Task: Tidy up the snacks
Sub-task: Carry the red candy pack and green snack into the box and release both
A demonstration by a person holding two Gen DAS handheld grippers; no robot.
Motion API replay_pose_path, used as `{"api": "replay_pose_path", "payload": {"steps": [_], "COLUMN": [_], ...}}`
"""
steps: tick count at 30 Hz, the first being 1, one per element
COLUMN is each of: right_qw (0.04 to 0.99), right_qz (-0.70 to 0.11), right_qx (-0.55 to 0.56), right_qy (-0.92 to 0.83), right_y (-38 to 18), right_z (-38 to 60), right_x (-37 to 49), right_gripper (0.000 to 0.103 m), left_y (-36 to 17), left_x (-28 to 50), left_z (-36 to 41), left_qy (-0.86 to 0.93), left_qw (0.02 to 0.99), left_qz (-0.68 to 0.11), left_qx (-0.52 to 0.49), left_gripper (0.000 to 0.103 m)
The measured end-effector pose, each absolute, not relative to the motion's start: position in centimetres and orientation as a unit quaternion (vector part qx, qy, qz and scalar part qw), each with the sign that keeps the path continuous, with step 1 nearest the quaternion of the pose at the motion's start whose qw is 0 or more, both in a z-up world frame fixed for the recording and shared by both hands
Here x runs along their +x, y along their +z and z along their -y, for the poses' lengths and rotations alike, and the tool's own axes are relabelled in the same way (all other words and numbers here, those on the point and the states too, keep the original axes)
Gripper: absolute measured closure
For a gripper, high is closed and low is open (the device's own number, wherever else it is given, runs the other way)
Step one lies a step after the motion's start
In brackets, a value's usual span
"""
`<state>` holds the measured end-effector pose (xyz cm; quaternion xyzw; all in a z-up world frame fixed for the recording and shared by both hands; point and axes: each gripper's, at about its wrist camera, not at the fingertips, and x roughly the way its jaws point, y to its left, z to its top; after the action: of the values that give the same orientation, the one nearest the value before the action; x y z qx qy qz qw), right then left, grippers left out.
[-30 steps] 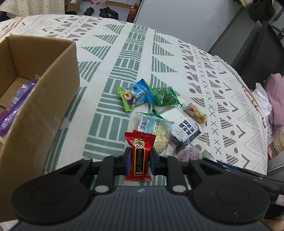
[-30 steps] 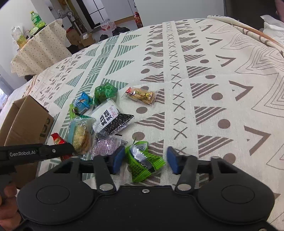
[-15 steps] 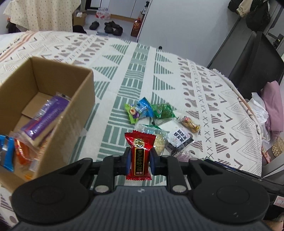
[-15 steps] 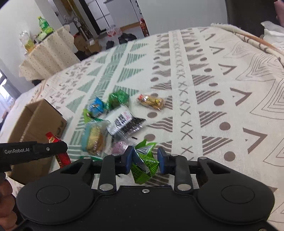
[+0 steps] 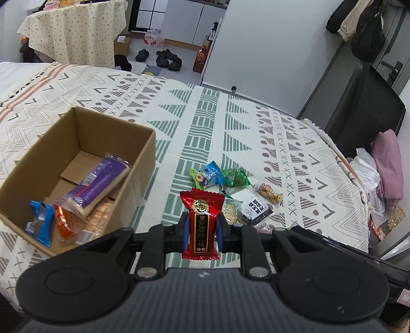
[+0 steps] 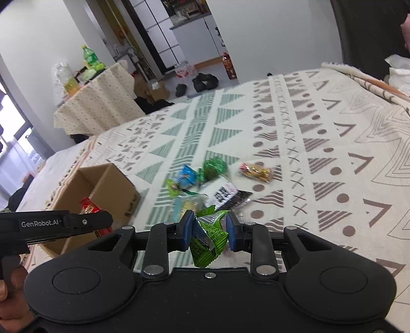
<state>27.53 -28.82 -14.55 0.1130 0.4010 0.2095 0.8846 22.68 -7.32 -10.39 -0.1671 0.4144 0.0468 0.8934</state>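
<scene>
**A bedroom beyond the bed**

A patterned bedspread [image 5: 210, 133] covers the bed. Past its far edge lie shoes [image 5: 167, 60] on a grey floor [image 5: 184, 55], beside a table [image 5: 74, 28] under dotted cloth. White cabinets [image 5: 179, 18] line the wall behind.

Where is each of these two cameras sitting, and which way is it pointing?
Left wrist view: sits on the left gripper, looking down along its jaws at the red candy wrapper they clamp, the open brown cardboard box and the patterned bedspread; no hand shows.
Right wrist view: sits on the right gripper, jaws shut on a crumpled green snack packet; the left gripper and a hand show at left.
Shared: box, red wrapper, loose snack pile.
</scene>
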Motion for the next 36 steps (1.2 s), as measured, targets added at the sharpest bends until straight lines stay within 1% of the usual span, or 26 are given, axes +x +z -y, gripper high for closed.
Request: {"api": "replay_pose_path", "payload": {"steps": [13, 27, 36], "right_qw": [0.896, 0.895, 0.890], "right_qz": [-0.363, -0.342, -0.337], "right_qx": [0.111, 0.123, 0.137], "right_qy": [0.230, 0.259, 0.273], "right_y": [-12.4, -11.5, -11.6], "right_z": [26.6, 21.3, 17.7], "right_x": [25.7, 24.9, 24.8], "right_gripper": [0.076, 0.076, 0.076], "left_y": [-8.7, -7.8, -8.4], "left_x": [21.1, 20.6, 20.4], "left_z": [4.5, -1.7, -5.6], "left_qy": [0.065, 0.102, 0.125], "left_qw": [0.898, 0.895, 0.888], "left_qz": [-0.397, -0.383, -0.385], "left_qx": [-0.179, -0.204, -0.220], "left_gripper": [0.083, 0.083, 0.083]}}
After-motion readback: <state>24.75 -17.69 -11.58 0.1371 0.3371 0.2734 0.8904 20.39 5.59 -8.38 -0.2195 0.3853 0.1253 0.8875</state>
